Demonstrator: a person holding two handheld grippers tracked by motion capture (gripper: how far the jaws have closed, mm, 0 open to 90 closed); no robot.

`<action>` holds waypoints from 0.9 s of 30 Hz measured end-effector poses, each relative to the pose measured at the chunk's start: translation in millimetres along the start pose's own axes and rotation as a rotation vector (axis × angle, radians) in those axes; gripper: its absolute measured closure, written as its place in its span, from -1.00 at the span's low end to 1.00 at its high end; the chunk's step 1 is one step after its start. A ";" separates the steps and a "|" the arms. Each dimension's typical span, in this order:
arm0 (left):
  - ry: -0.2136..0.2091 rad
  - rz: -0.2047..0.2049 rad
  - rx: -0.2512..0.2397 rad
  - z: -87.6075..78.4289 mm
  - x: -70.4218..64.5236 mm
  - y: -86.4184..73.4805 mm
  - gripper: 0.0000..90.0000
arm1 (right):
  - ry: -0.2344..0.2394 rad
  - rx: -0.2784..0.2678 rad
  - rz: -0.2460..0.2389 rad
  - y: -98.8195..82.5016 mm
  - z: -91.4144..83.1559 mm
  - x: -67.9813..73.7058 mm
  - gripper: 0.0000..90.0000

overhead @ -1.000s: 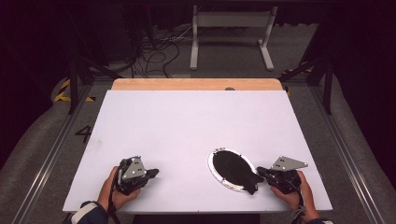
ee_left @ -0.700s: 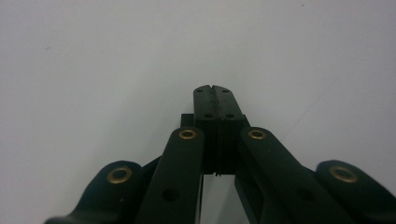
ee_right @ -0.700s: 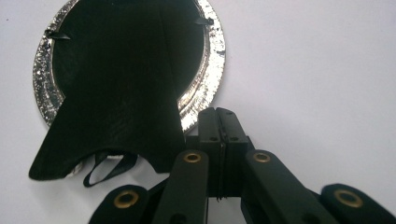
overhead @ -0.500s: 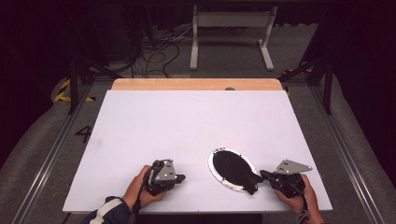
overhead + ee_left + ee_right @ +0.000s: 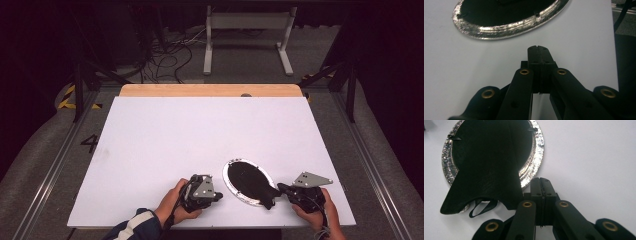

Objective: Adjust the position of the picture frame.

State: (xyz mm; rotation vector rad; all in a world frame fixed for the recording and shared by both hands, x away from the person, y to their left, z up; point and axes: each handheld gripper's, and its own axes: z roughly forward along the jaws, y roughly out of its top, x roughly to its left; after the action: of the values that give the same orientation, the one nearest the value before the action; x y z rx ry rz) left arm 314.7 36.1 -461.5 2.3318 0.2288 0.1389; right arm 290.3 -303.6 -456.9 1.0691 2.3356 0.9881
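Two claws sit low at the near edge of the white table [image 5: 165,135], each one held in a person's hand. One is the left claw [image 5: 219,196], and its black jaws are pressed tight together with nothing between them. Just past its tips, a little ahead and to the side, lies a shiny silver plate [image 5: 499,28]. The claw does not touch the plate; a strip of bare table shows between them.

Next is the right claw [image 5: 281,188], clenched too, jaws flat against each other and holding nothing. A black cloth [image 5: 486,167] lies right beside its tips. One corner of the cloth hangs over the plate's rim and spreads onto the table beside this claw. A small black loop [image 5: 482,207] pokes out from under that corner. I cannot tell if the jaws touch the cloth, but they do not pinch it.

Most of the cloth covers the middle of the plate, so just the crinkly silver rim shows around it. Plate and cloth lie between the two claws.

Beyond them the table is plain white, with a wooden strip [image 5: 210,90] along its far edge.
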 end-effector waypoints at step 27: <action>0.040 0.010 -0.009 25.0 -3.6 20.5 0.99 | 0.015 -0.004 0.012 4.5 6.0 8.8 1.00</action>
State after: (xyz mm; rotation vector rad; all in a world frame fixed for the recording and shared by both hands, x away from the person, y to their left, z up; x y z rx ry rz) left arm 317.8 3.9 -464.3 2.3230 0.2363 0.1905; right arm 290.5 -292.2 -458.2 1.0787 2.3404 1.0082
